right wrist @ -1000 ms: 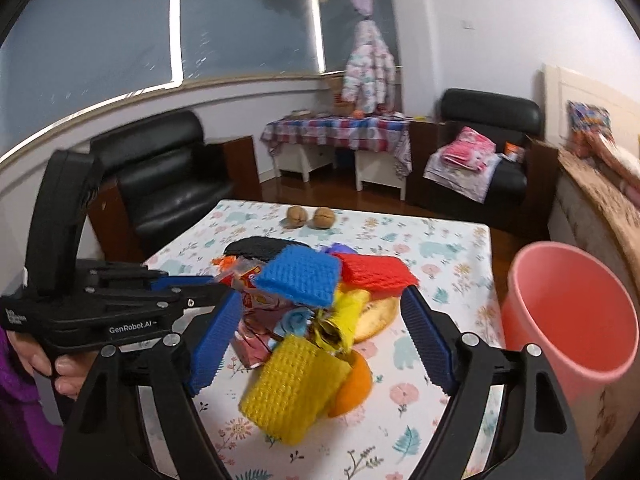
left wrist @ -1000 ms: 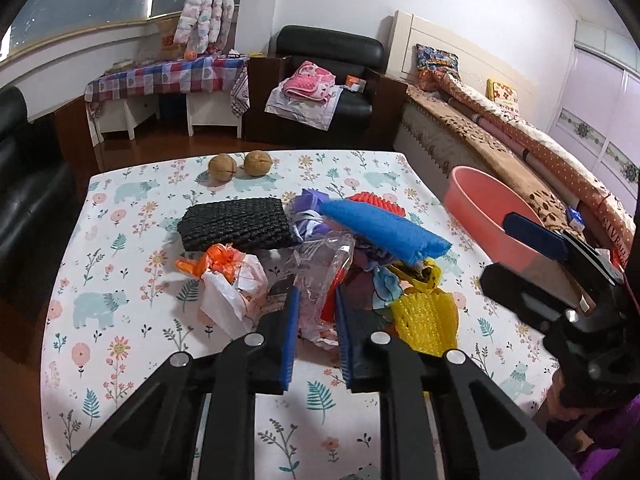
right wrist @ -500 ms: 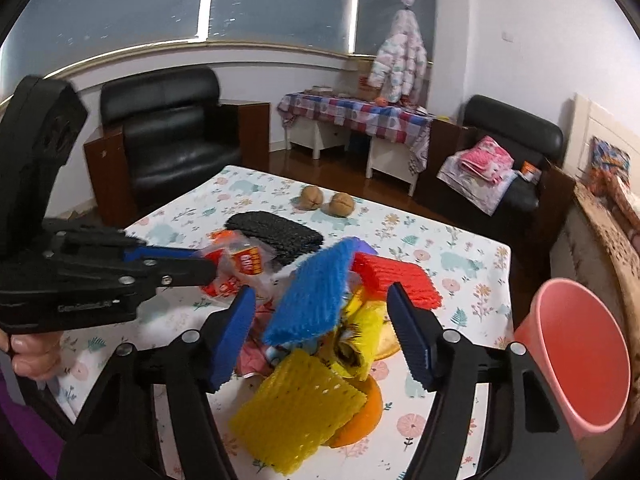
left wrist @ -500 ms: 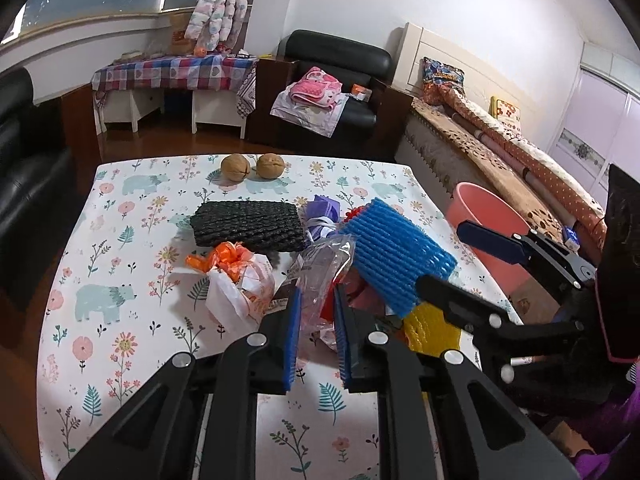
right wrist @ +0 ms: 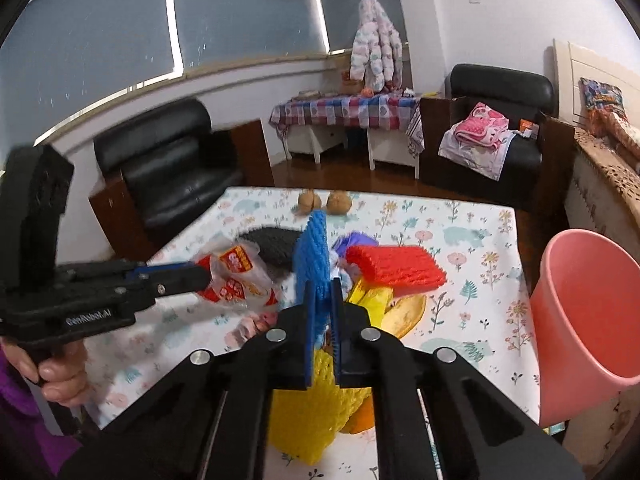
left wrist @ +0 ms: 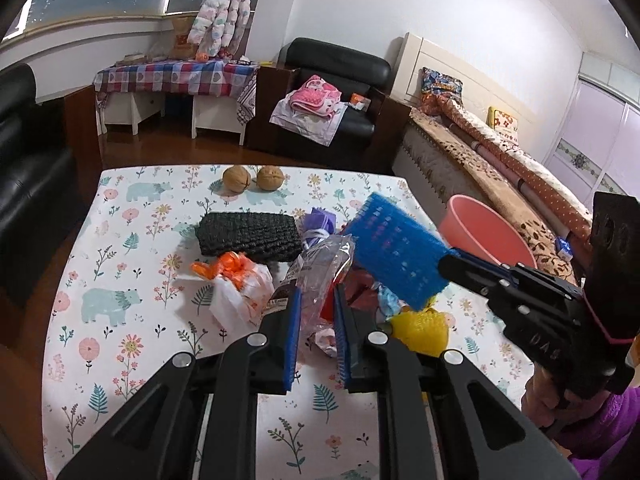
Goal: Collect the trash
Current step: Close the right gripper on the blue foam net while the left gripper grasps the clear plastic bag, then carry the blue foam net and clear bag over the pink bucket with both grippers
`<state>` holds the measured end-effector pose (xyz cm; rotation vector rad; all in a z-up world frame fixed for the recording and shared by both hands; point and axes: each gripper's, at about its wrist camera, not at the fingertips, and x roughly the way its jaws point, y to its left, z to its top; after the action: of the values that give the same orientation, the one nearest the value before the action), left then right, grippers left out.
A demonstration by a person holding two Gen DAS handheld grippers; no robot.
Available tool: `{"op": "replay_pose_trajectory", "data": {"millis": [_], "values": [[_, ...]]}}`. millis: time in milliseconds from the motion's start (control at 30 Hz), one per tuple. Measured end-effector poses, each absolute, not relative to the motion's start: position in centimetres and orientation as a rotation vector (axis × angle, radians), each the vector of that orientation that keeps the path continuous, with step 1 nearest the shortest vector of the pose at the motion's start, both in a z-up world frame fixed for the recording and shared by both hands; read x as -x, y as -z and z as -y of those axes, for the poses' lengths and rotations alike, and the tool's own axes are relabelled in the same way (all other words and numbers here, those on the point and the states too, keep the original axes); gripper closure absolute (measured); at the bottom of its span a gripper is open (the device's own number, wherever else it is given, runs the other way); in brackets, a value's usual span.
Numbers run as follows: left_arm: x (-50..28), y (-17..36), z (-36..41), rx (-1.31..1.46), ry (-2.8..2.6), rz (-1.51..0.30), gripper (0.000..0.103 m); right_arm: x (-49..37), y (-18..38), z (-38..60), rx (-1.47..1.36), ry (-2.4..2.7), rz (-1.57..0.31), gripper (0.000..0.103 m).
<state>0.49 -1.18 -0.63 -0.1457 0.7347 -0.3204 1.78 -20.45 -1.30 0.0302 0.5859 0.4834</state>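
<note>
Left wrist view: two pieces of trash are gripped above the table (left wrist: 120, 280).
A clear plastic wrapper (left wrist: 320, 276) is pinched by the left hand-held gripper (left wrist: 316, 332); at 2 o'clock, blue foam netting (left wrist: 396, 252) is clamped by the right hand-held gripper (right wrist: 322, 320). Thin, edge-held netting could slip short of the pink bin (left wrist: 484, 232).

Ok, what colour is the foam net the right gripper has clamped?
Blue: the foam net in the right gripper shows best in the left wrist view.

Pink bucket (right wrist: 576, 320) is cut off by the right edge. Yellow foam net (left wrist: 420, 330) lies partly hidden behind the left tool (left wrist: 316, 328). Wrapper print (right wrist: 236, 276) is blurred.
</note>
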Motion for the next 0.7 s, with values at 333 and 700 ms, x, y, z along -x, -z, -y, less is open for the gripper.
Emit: {"op": "replay_pose_trajectory", "data": {"millis": [333, 700], "values": [[0.4, -2.7, 2.7, 0.133, 0.356, -0.669, 0.088, -0.3, -2.0, 24.4, -0.116, -0.416, -0.48, 0.096], [-0.2, -6.9, 9.6, 0.091, 0.515, -0.584, 0.088, 0.5, -1.8, 32.3, -0.176, -0.174, -0.453, 0.096]]}}
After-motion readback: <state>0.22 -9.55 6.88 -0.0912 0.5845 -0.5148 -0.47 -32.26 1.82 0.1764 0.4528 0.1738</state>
